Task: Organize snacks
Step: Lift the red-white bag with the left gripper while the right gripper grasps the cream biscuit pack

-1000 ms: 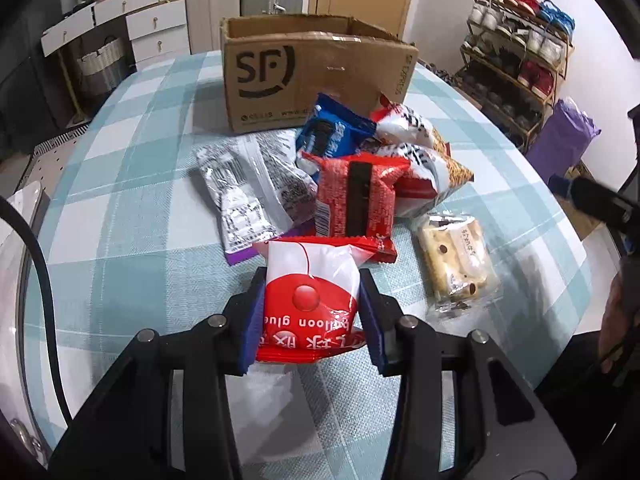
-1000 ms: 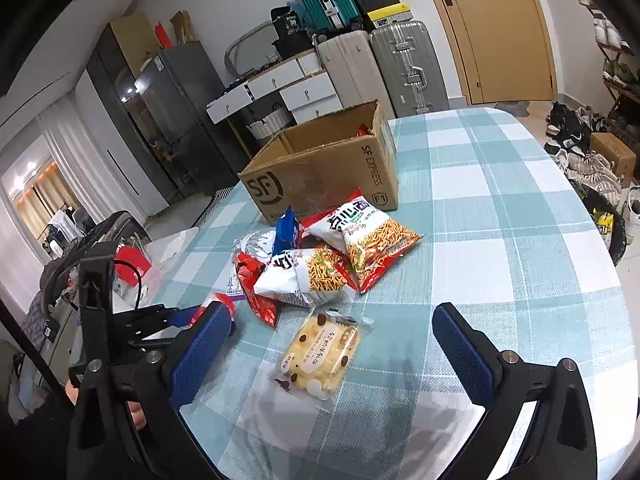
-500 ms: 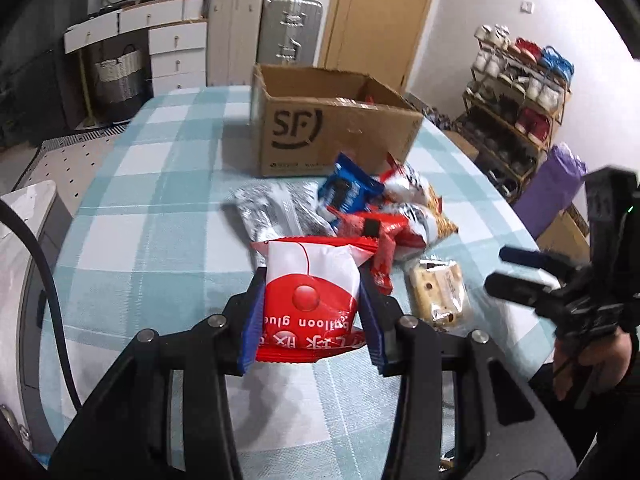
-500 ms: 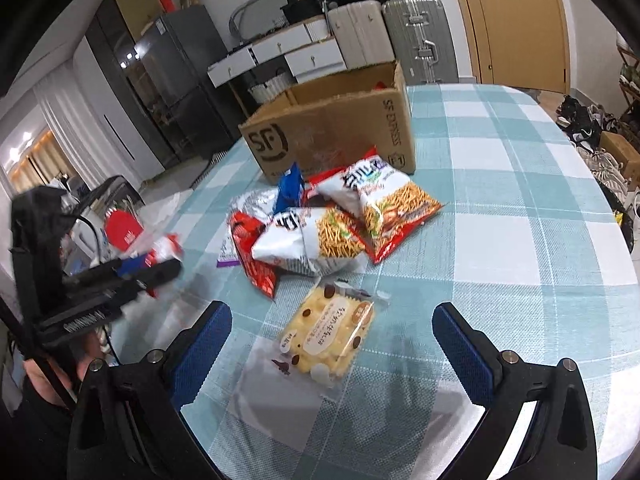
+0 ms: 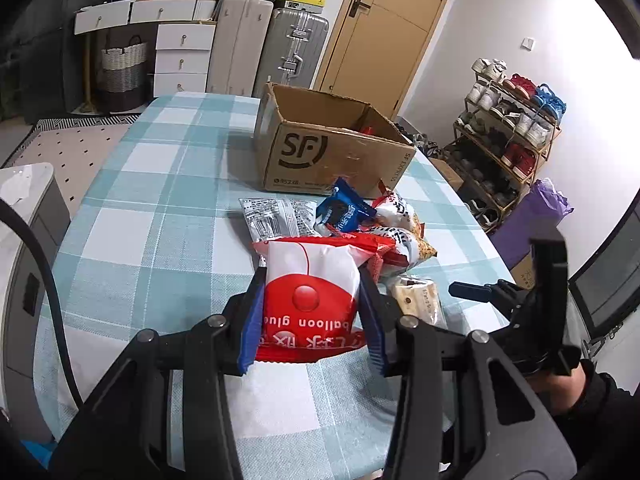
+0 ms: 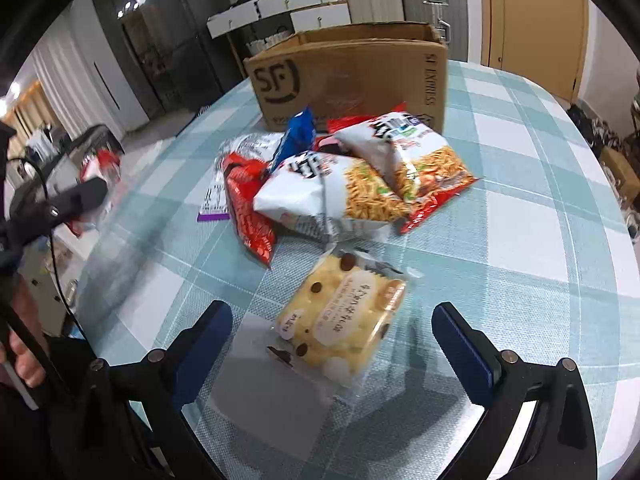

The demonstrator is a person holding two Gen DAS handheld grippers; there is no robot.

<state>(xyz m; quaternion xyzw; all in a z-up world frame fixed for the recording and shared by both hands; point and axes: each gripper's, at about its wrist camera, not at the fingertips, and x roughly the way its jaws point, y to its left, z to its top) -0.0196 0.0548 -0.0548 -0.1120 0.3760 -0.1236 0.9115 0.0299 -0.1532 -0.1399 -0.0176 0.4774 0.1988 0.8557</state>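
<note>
**Red-and-white packet held, cookie packet between open fingers**

Our left gripper (image 5: pixel 312 320) is clamped on a red-and-white snack packet (image 5: pixel 310 292), its blue pads pressing the packet's two sides and holding it clear above the checked surface (image 5: pixel 160 240). Beyond it stands the open cardboard box (image 5: pixel 332 152), with a heap of snack bags (image 5: pixel 360 220) lying just in front of the box.

Our right gripper (image 6: pixel 332 332) stands wide, nothing pressed between its pads. A clear packet of yellow chip cookies (image 6: pixel 344 320) lies flat on the surface between the two fingers, touched by neither. Just behind it lie two noodle-snack bags (image 6: pixel 360 176), a red bag (image 6: pixel 248 208) and a blue packet (image 6: pixel 298 136), all near the box's front wall.
</note>
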